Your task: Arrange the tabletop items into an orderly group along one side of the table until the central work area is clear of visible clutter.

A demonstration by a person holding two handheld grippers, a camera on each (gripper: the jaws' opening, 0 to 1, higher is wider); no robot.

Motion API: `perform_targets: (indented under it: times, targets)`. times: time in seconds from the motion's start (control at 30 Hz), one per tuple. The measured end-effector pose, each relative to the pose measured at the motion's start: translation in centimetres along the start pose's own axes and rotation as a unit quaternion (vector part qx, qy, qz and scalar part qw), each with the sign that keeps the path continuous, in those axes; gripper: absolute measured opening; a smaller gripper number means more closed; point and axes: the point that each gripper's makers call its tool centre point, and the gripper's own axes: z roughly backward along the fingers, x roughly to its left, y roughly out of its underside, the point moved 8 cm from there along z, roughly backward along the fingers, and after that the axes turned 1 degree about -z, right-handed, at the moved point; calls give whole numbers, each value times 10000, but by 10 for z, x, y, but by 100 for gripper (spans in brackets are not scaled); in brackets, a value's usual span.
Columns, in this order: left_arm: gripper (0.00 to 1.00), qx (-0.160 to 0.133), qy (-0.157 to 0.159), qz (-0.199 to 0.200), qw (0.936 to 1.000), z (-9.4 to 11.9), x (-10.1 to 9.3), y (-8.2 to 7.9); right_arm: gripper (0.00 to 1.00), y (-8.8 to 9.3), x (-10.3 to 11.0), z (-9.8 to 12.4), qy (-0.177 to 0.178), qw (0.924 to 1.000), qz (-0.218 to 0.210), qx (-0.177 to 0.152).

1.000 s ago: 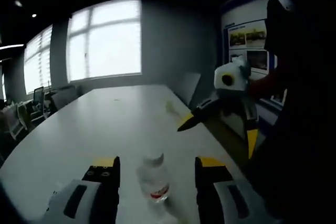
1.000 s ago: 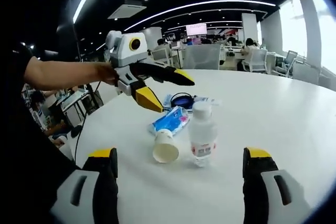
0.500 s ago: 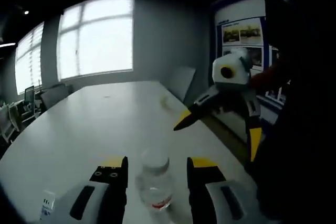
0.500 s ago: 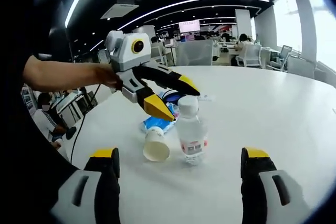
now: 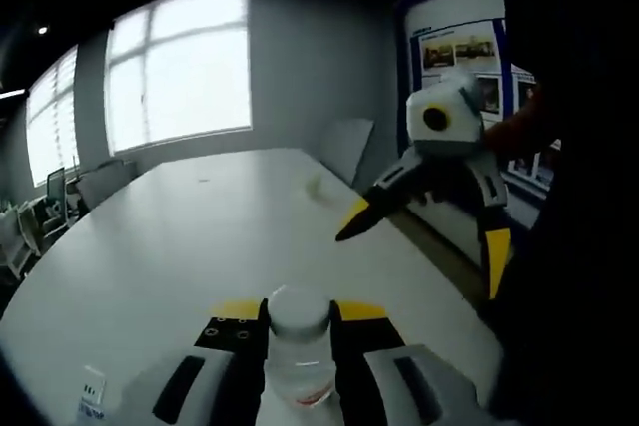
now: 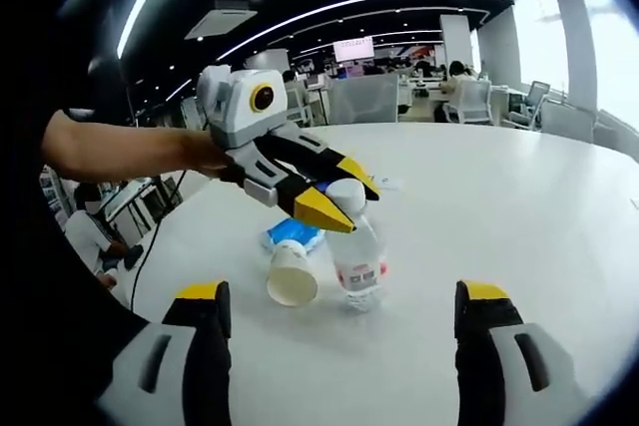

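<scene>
Left tool (image 5: 300, 314) is now closed around the neck of the water bottle (image 5: 298, 351), where half a second ago its jaws stood apart on either side. The bottle (image 6: 354, 246) is seen upright on the white tabletop (image 6: 519, 207), just beside a tipped paper cup (image 6: 290, 274) and a blue packet (image 6: 292, 233). Right tool (image 6: 339, 311) is held open and empty, back from the group. A grip appears to be secured, so the bottle is judged ready to be carried to the table's side.
</scene>
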Motion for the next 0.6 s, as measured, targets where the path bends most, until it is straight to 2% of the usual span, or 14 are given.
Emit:
perform_targets:
  times: [0.07,0.17,0.2,0.33,0.6]
  targets:
    - [22,154,3,-171,9997,-6,-4,2,89,-1,-1,1,11,10000,-32,-40]
    - [22,172,6,-197,9997,-6,-4,3,88,-1,-1,1,13,10000,-36,-43]
    - [21,203,-95,-269,9994,-6,-4,5,88,-1,-2,1,17,10000,-45,-48]
    - [20,70,-241,-79,9997,-4,-3,9,88,-1,-3,-1,8,10000,-64,-52]
    - [20,241,-283,-8,9993,-5,-6,6,88,3,-3,0,42,9999,-89,-21]
